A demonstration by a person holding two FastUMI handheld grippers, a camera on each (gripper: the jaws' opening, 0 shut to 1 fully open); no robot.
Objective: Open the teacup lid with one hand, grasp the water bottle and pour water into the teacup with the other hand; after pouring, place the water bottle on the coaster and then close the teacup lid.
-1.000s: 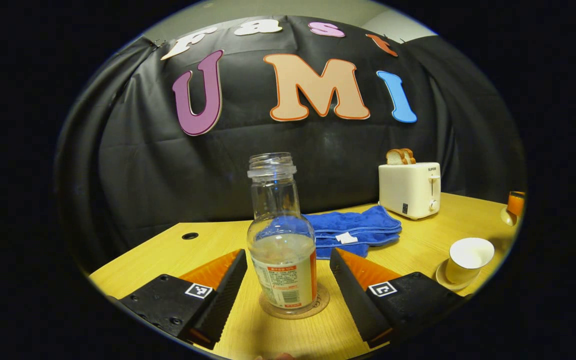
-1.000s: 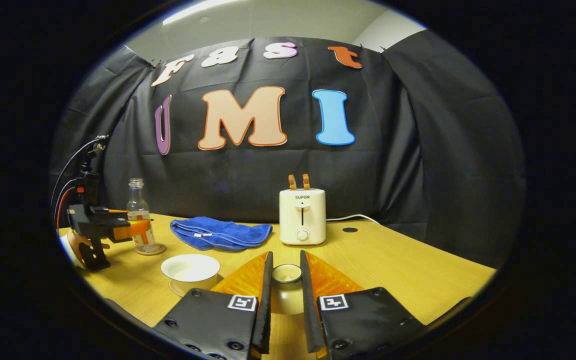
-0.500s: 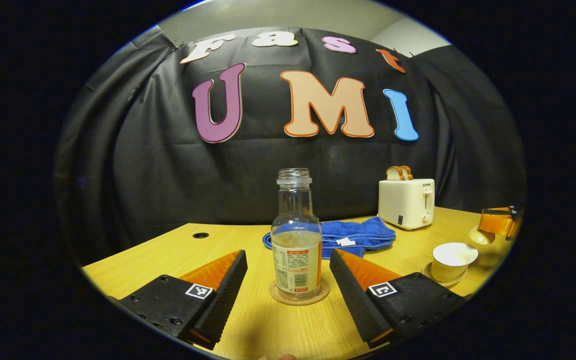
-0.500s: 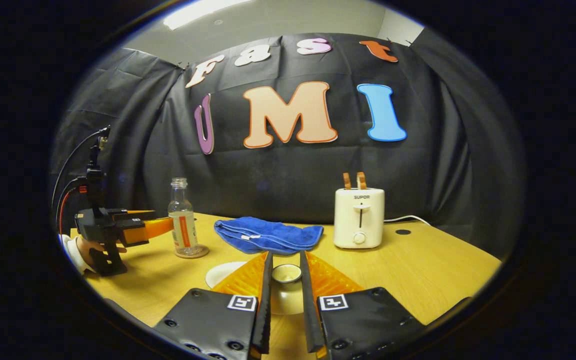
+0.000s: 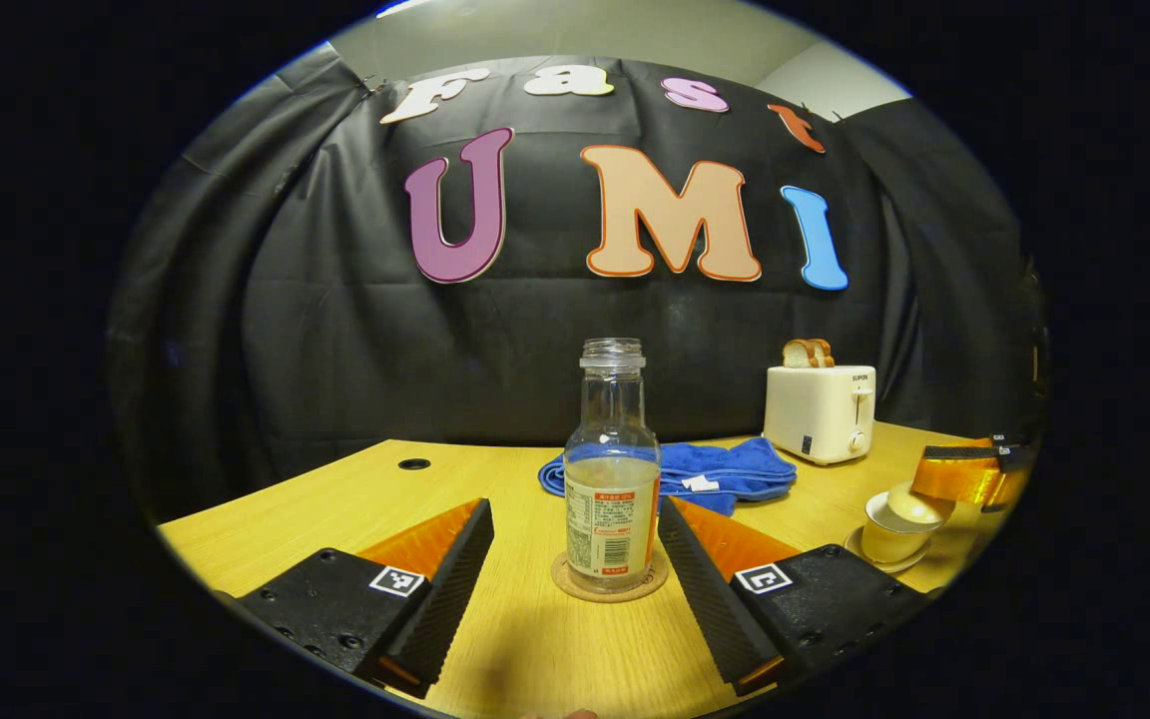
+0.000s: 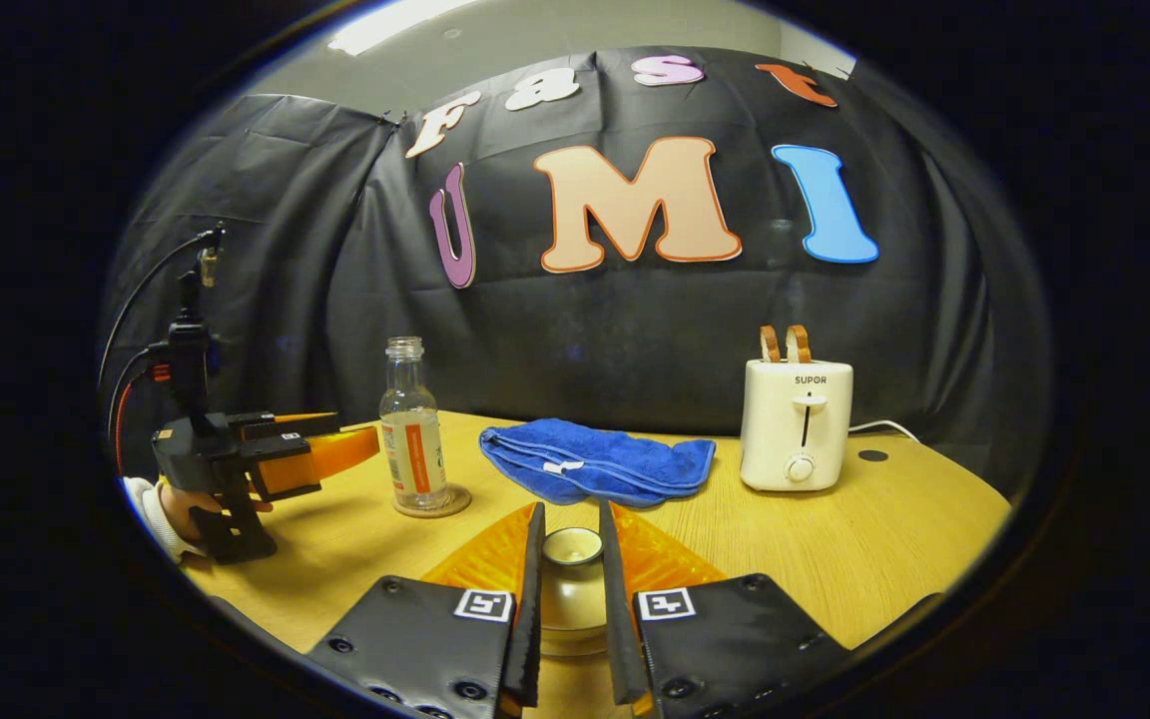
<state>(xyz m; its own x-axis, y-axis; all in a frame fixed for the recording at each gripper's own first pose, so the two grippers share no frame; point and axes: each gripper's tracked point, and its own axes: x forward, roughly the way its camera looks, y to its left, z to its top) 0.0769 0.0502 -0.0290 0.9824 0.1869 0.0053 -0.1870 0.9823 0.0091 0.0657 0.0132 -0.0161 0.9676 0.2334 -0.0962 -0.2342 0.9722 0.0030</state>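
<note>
A pale wooden table [image 5: 495,479] fills the booth, backed by a black cloth wall [image 5: 335,330] with a strip of light ceiling above it. A round cable hole [image 5: 413,463] is cut into the tabletop near the back.

At the centre of the left gripper view, an uncapped clear water bottle [image 5: 612,469] stands upright on a round cork coaster [image 5: 608,584], holding water to roughly its middle. The left gripper [image 5: 575,559] sits low behind it with its jaws spread wide, the bottle standing free between and just beyond the fingertips, touched by neither. The right gripper view shows the same gripper [image 6: 335,454] from the side, held by a hand [image 6: 186,499] in a white cuff, its fingers short of the bottle [image 6: 412,424].

The right gripper [image 6: 568,559] is closed on the knob of the pale teacup lid [image 6: 572,589], both fingers pressing it. In the left gripper view, the teacup [image 5: 889,534] stands on its saucer [image 5: 860,554] at the right edge, the lid [image 5: 912,502] resting on or just above the rim (the fisheye edge makes it hard to say which).

Behind, a folded blue towel [image 6: 595,461] lies between the bottle and a white toaster [image 6: 795,424] with two slices of toast [image 6: 783,343] standing up in its slots.
</note>
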